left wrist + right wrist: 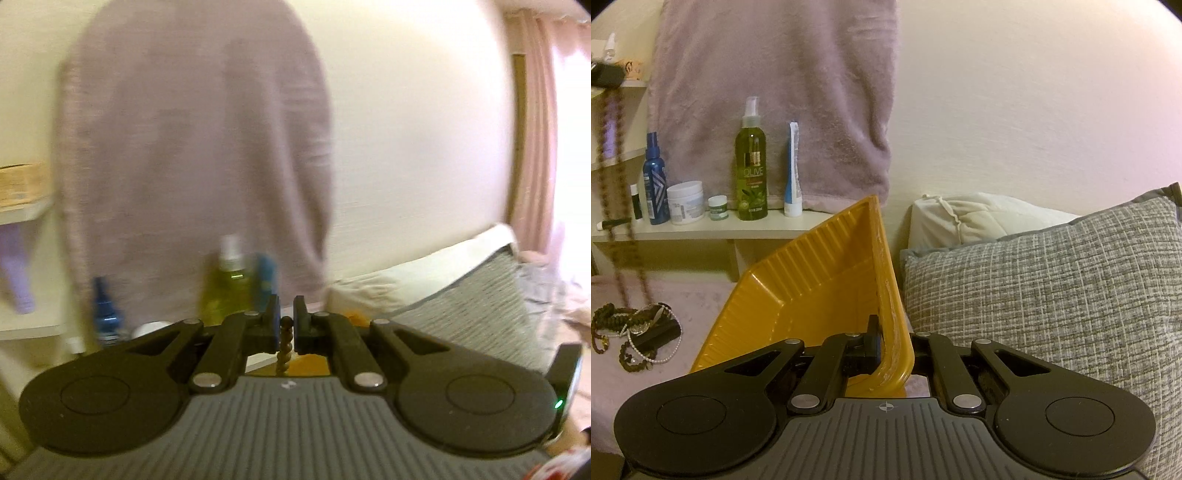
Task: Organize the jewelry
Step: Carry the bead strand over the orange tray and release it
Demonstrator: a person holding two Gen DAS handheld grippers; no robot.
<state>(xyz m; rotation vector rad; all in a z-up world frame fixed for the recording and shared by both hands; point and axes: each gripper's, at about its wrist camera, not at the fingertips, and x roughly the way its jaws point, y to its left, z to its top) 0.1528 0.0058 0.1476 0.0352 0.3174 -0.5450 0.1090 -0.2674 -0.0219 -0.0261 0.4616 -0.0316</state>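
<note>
Left tool [285, 325] clamps brown beaded necklace [286, 345]; right tool [894, 341] grips yellow tray [827, 280] rim — green bottle [751, 162] reads "OLIVE"

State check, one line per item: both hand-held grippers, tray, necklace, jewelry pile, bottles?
Left hand-held gripper: shut on bead necklace.
Bead necklace: pinched, hanging down.
Right hand-held gripper: shut on tray rim.
Yellow tray: tilted up, looks empty.
Jewelry pile: tangled, lying on the pink cover.
Olive bottle: upright on shelf, capped.
</note>
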